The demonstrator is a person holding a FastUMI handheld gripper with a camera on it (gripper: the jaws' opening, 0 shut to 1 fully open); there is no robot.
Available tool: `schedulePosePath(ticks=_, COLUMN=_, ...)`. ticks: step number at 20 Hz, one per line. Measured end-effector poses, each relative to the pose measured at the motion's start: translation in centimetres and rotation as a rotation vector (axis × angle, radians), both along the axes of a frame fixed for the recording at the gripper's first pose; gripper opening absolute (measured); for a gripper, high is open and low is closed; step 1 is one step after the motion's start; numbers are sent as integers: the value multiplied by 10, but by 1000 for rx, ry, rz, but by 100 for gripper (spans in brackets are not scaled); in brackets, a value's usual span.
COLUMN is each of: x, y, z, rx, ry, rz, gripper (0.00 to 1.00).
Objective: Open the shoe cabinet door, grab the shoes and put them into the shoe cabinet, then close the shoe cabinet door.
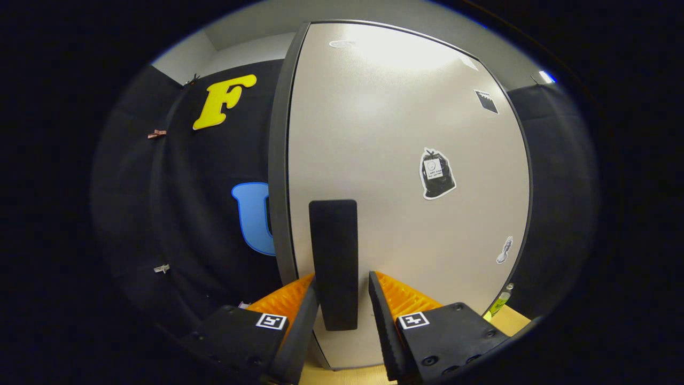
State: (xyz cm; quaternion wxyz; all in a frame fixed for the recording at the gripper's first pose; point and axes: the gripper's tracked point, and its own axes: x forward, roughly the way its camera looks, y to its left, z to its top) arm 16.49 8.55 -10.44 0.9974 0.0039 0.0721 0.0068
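The shoe cabinet door (406, 133) is a pale grey panel with a dark frame, standing close in front of me. A black upright handle (333, 251) sits on the door near its left edge. My gripper (343, 283) straddles the lower part of this handle, one finger on each side. The left finger lies against the handle's left side. A narrow gap shows between the handle and the right finger (380, 305), so the jaws stand open around the handle rather than pressing on it.
Several stickers are on the door, the largest a dark bag-shaped one (437, 174). The cabinet stands on a wooden surface (510, 321). A small yellow-green object (499, 303) sits by the cabinet's lower right corner. Black cloth wall lies on both sides.
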Motion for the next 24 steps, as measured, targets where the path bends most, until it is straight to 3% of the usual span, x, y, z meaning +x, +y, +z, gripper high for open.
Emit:
schedulePosePath(ticks=1, x=7, y=2, z=-4, rx=-10, ry=-11, rz=-2, gripper=58)
schedulePosePath(ticks=3, x=0, y=1, z=1, rx=-14, ry=-9, rz=-7, gripper=35)
schedulePosePath(ticks=7, x=-1, y=2, z=-2, rx=-9, ry=7, rz=-1, gripper=29)
schedulePosePath(ticks=9, x=-4, y=2, z=-1, rx=-12, ry=15, rz=9, gripper=18)
schedulePosePath(ticks=15, x=-27, y=0, z=2, rx=14, ry=27, rz=58, gripper=18)
schedulePosePath(ticks=24, x=-94, y=-34, z=13, rx=44, ry=44, rz=90, gripper=18)
